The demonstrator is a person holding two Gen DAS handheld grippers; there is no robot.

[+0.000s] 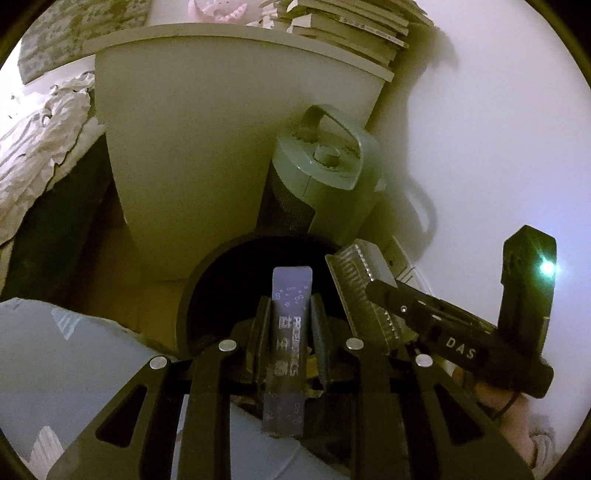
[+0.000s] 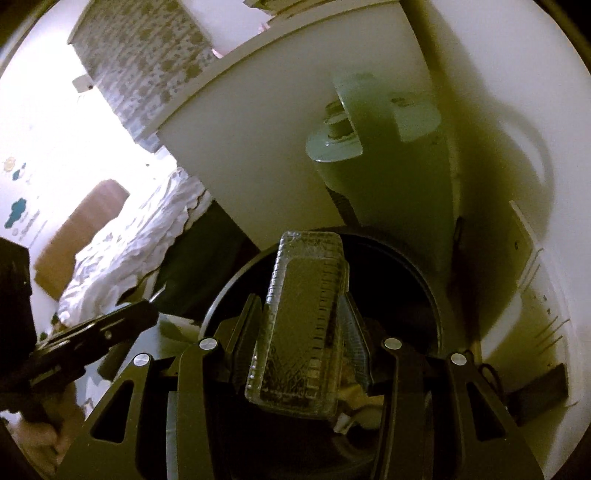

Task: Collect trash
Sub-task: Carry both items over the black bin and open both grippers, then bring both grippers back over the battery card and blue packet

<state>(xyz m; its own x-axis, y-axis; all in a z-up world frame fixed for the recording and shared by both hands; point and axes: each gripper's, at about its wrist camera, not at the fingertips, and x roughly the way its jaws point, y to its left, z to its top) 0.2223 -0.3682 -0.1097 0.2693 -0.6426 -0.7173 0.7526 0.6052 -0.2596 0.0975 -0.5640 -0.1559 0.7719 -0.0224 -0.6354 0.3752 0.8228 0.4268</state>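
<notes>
Left gripper (image 1: 290, 314): fingers pressed in on a flat purple wrapper (image 1: 290, 325), held upright between the pads, its top end standing over the bin mouth.
Right gripper (image 2: 301, 321): fingers pinched on a clear plastic container (image 2: 299, 325), gripped across its long sides, its far end hanging above the bin opening.
Handling, wrapper: judged very light and limp; the mid-length pinch suits it, though it may cling to a pad on release.
Handling, container: judged light, thin-walled and slick; it would likely buckle under a hard squeeze, so the ribbed side walls are the sound place to hold.
Bin (image 1: 207, 273): round, dark, open-topped; its rim lies directly under both items. Interior too dark to read.
Heater-like appliance (image 1: 328, 177): grey-green, with handle, just beyond the far rim of the bin.
White cabinet (image 1: 207, 122): behind the appliance; stacked books (image 1: 351, 33) on its top right corner.
Bed (image 2: 140, 236): rumpled white bedding, well apart on the left.
</notes>
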